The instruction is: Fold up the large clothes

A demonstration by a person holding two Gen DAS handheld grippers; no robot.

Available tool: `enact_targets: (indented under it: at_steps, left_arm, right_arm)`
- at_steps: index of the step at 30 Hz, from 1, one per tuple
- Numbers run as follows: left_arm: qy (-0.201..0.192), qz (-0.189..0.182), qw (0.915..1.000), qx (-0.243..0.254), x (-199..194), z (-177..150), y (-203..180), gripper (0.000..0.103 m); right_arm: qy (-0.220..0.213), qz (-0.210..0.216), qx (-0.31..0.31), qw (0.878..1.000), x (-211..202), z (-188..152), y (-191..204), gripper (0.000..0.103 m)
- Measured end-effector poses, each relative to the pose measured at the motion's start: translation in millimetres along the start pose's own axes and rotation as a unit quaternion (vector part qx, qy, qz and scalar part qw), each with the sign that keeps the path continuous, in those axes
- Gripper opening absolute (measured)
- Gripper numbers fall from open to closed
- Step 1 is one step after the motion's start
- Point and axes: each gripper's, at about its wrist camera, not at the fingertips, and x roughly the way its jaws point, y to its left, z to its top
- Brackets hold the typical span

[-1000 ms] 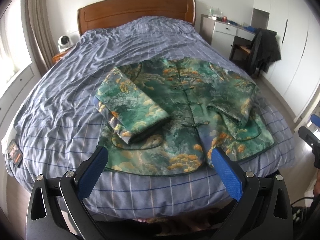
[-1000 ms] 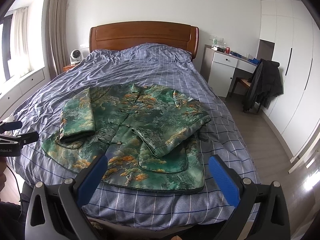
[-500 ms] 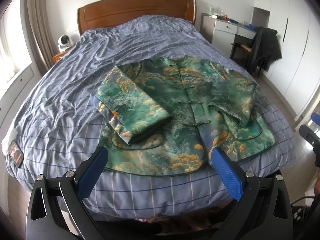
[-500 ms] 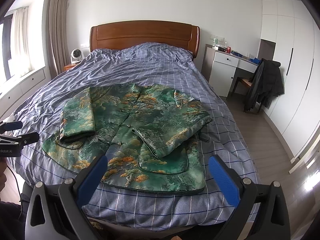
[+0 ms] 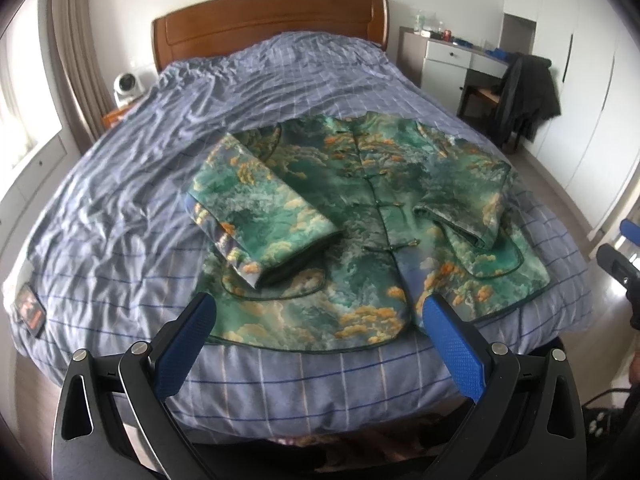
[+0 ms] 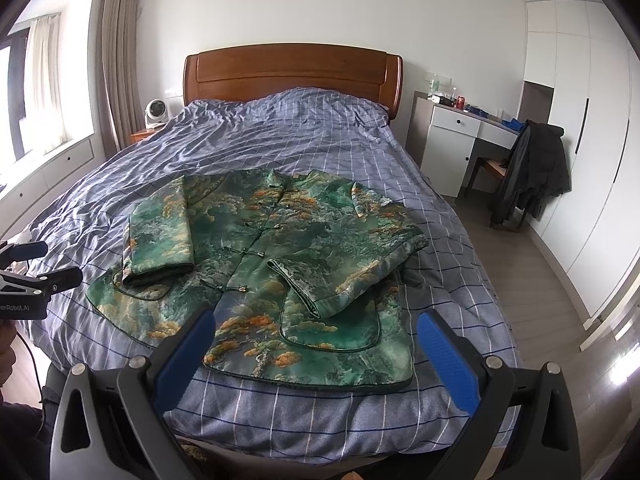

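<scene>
A green patterned jacket [image 5: 360, 216] with orange cloud motifs lies flat, front up and buttoned, on the bed's near half. It also shows in the right wrist view [image 6: 288, 248]. Both sleeves are folded in over the front: the left sleeve [image 5: 260, 216] and the right sleeve [image 6: 348, 272]. My left gripper [image 5: 320, 320] is open and empty, held just short of the jacket's hem. My right gripper [image 6: 316, 332] is open and empty, over the near hem at the bed's foot.
The bed [image 6: 280, 128] has a blue checked cover and a wooden headboard [image 6: 292, 68]. A white desk [image 6: 460, 132] and a chair draped with a dark coat [image 6: 532, 168] stand to the right. A small fan [image 6: 156, 112] sits on the left nightstand. Wardrobes line the right wall.
Both grippers have drifted very slightly; the jacket has not moved and both grippers stay open.
</scene>
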Motion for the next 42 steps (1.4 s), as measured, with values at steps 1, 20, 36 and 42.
enact_targets:
  at_steps: [1, 20, 36, 42]
  left_arm:
    - [0.004, -0.004, 1.0000, -0.006, 1, -1, 4, 0.103]
    - [0.143, -0.102, 0.9755, -0.133, 188, -32, 162, 0.100]
    - [0.174, -0.087, 0.9756, -0.103, 188, -31, 148, 0.012]
    - [0.150, -0.099, 0.9784, -0.102, 156, -31, 150, 0.010]
  right_arm:
    - [-0.001, 0.001, -0.001, 1.000, 0, 0, 1, 0.103]
    - [0.100, 0.092, -0.023, 0.990, 137, -50, -105, 0.103]
    - [0.245, 0.164, 0.096, 0.951, 226, -84, -131, 0.025]
    - [0.223, 0.153, 0.082, 0.959, 201, -67, -134, 0.013]
